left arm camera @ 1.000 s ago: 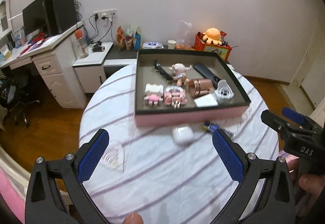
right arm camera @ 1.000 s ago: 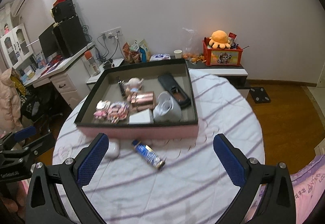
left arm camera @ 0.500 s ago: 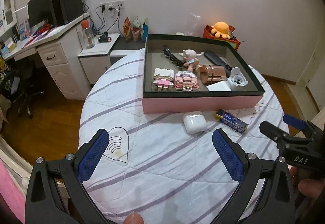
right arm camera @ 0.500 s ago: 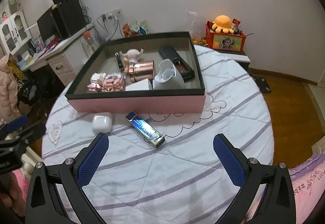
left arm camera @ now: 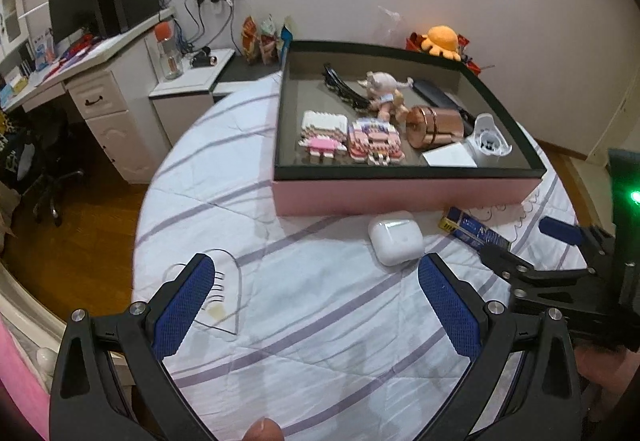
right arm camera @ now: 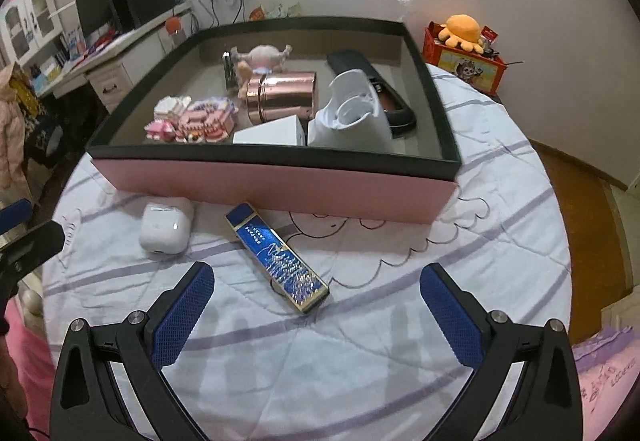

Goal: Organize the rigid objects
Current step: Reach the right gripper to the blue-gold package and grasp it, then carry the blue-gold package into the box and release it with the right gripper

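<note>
A pink box with a dark rim (left arm camera: 400,195) (right arm camera: 272,185) stands on the round table and holds several items: block figures (left arm camera: 324,135), a copper tin (right arm camera: 280,95), a white cup (right arm camera: 352,113), a doll, a dark case. In front of it lie a white earbud case (left arm camera: 395,237) (right arm camera: 166,227) and a flat blue bar (right arm camera: 276,255) (left arm camera: 474,231). My left gripper (left arm camera: 316,305) is open and empty, just short of the earbud case. My right gripper (right arm camera: 318,307) is open and empty, just short of the blue bar; it also shows in the left wrist view (left arm camera: 520,253).
The table wears a white cloth with purple stripes (right arm camera: 360,341). A desk with drawers (left arm camera: 100,109) and a low cabinet (left arm camera: 188,97) stand to the left. An orange plush on a red box (right arm camera: 464,45) sits behind the table. Wooden floor lies around.
Both grippers have moved forward and down toward the table; the earbud case and the blue bar appear larger and closer. Both stay open. Nothing on the table has moved.
</note>
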